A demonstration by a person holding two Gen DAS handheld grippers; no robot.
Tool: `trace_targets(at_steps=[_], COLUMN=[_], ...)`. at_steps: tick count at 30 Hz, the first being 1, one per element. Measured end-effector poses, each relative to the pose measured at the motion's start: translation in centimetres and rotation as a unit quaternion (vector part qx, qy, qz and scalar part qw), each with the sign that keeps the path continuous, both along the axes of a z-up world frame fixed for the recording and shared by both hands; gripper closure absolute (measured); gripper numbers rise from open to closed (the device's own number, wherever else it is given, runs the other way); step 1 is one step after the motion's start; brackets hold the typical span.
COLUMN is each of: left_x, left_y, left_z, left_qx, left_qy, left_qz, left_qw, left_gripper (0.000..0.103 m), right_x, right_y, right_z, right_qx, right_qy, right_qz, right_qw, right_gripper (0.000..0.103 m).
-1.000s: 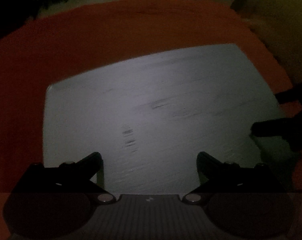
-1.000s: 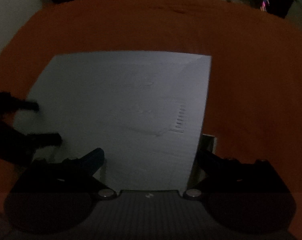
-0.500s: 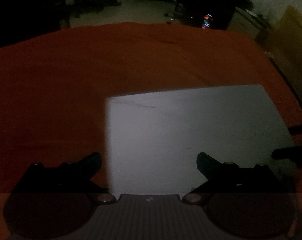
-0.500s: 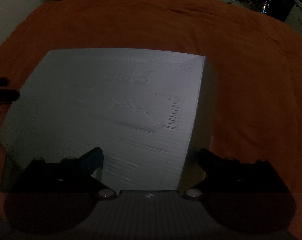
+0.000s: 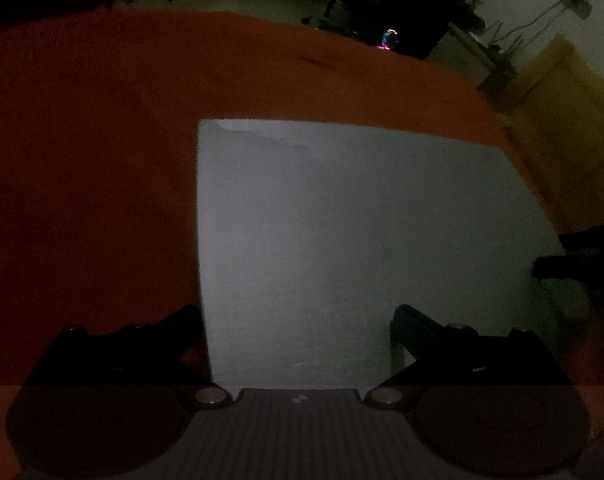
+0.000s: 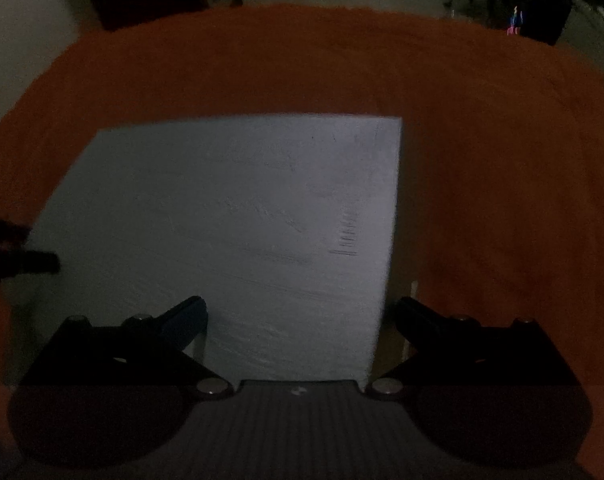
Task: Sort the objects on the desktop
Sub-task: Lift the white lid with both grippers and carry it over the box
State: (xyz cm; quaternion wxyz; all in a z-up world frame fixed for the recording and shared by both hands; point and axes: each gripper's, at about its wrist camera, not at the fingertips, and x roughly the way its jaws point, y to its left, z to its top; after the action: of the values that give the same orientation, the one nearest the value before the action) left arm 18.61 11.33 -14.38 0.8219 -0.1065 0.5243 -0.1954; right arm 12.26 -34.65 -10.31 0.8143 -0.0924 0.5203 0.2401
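Observation:
A large flat grey-white box [image 5: 342, 240] lies on the orange cloth; it also shows in the right wrist view [image 6: 237, 232], with faint embossed marks near its right edge. My left gripper [image 5: 297, 320] is open, its fingers straddling the box's left edge at the near side. My right gripper [image 6: 302, 316] is open, straddling the box's right edge. Each gripper's dark fingertips show in the other's view: the right one at the far right of the left wrist view [image 5: 558, 266], the left one at the far left of the right wrist view [image 6: 33, 262].
The orange cloth [image 5: 81, 160] covers the table all around the box. A yellowish board [image 5: 562, 120] stands beyond the table's right edge. The room behind is dark, with a small coloured light [image 5: 386, 38].
The box's far edge has come down from its tilted pose and it looks flatter now. Both grippers stay open at its two sides.

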Motion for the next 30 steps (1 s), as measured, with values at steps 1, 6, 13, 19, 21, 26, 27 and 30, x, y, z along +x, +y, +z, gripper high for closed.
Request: trace_targets(at_steps=[1, 6, 13, 19, 21, 26, 27, 30], left_x=[-0.2, -2.3, -5.0, -1.6, -0.7, -0.3, -0.6, -1.3], left_y=[-0.3, -2.3, -3.1, -0.3, -0.2, -1.0, -1.4, -1.6], left_z=[0.2, 1.1, 2.0, 0.9, -0.1, -1.4, -1.3, -1.3], left_qx=[-0.002, 0.026, 0.083, 0.046, 0.045, 0.016, 0.022, 0.028], left_qy=[0.003, 0.004, -0.032, -0.018, -0.006, 0.033, 0.030, 0.032], left_qz=[-0.003, -0.028, -0.062, -0.014, -0.010, -0.005, -0.010, -0.017], left_qw=[1.0000, 0.9993, 0.9941, 0.9987, 0.9989, 0.9993, 0.9993, 0.9989], left_gripper=[0.001, 0.001, 0.001, 0.001, 0.001, 0.000, 0.000, 0.000], right_x=[0.0, 0.1, -0.6, 3.1, 4.4, 5.6, 5.5, 4.1], right_y=[-0.1, -0.8, 1.0, 4.0, 5.6, 9.7, 10.5, 13.1], right_z=[0.1, 0.3, -3.0, -4.7, -5.6, -6.9, -6.9, -6.9], right_qx=[0.004, 0.019, -0.024, 0.013, 0.018, 0.005, -0.006, -0.036], right_qy=[-0.003, 0.033, 0.063, 0.073, 0.077, 0.093, 0.088, 0.065], right_qz=[0.000, -0.001, 0.014, -0.011, -0.013, -0.010, -0.002, 0.018], right_qw=[1.000, 0.999, 0.998, 0.997, 0.997, 0.996, 0.996, 0.997], right_gripper=[0.000, 0.000, 0.002, 0.002, 0.002, 0.000, 0.000, 0.000])
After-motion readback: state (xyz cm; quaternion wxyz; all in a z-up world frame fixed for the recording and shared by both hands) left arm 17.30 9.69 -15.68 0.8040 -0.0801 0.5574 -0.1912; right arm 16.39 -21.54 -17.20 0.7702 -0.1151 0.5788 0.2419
